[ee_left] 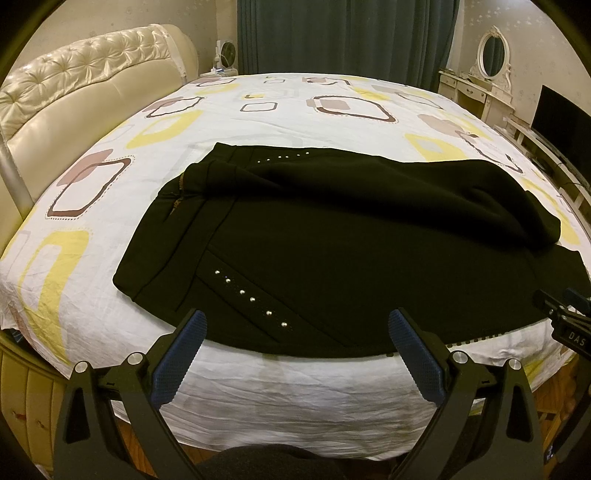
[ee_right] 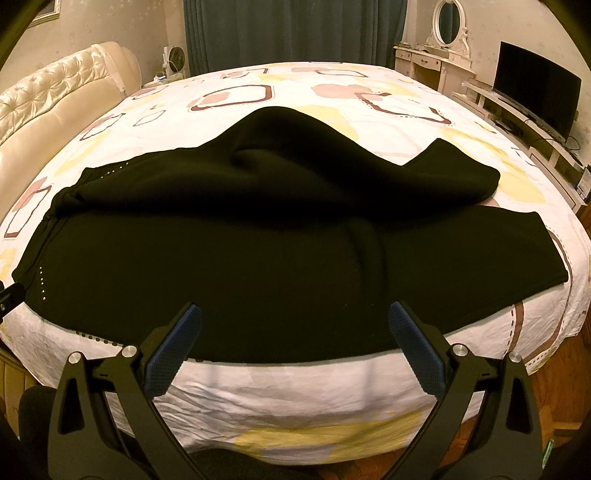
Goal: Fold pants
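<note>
Black pants [ee_left: 314,258] with rows of small silver studs lie across the near part of the bed, waist at the left, legs running right. The far leg is bunched loosely on top of the near one; both show in the right wrist view [ee_right: 277,251]. My left gripper [ee_left: 297,325] is open and empty, hovering at the near edge by the waist and stud row. My right gripper [ee_right: 295,317] is open and empty at the near edge over the leg's middle. The right gripper's tip shows in the left wrist view [ee_left: 565,314].
The bed [ee_left: 277,398] has a white sheet with yellow and brown squares. A cream tufted headboard [ee_left: 85,96] is on the left. A dressing table with oval mirror [ee_right: 443,48] and a TV [ee_right: 535,99] stand at the right. Dark curtains [ee_left: 343,33] hang behind.
</note>
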Available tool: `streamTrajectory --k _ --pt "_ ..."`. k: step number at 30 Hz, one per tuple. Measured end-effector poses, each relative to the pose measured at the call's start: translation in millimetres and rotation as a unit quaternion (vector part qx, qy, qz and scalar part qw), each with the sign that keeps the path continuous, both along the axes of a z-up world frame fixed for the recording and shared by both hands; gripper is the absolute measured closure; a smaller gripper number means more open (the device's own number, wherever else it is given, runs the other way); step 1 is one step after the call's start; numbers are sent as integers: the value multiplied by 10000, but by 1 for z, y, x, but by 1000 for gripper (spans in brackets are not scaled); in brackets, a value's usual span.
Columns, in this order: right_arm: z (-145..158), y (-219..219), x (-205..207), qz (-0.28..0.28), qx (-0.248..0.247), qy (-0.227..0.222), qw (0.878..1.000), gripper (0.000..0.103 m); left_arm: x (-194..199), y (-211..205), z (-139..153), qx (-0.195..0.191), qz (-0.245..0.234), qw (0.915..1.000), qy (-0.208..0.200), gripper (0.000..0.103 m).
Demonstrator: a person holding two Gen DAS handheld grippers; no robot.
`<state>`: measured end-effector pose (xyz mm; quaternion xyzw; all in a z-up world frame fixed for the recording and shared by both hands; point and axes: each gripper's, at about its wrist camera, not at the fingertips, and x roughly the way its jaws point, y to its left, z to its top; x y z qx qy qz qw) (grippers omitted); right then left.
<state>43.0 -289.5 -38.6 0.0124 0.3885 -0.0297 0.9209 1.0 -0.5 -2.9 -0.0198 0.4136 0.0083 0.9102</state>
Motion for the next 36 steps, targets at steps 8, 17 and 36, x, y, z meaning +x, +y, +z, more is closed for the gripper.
streamTrajectory --k 8,17,36 --pt "-1 2 0 8 1 12 10000 2 -1 -1 0 -56 -1 10000 -82 5" --pt "-2 3 0 12 1 24 10000 2 -1 -2 0 -84 -1 9999 -76 5" --pt "-3 6 -1 40 48 54 10000 2 -1 -2 -3 -239 -7 9997 -96 5"
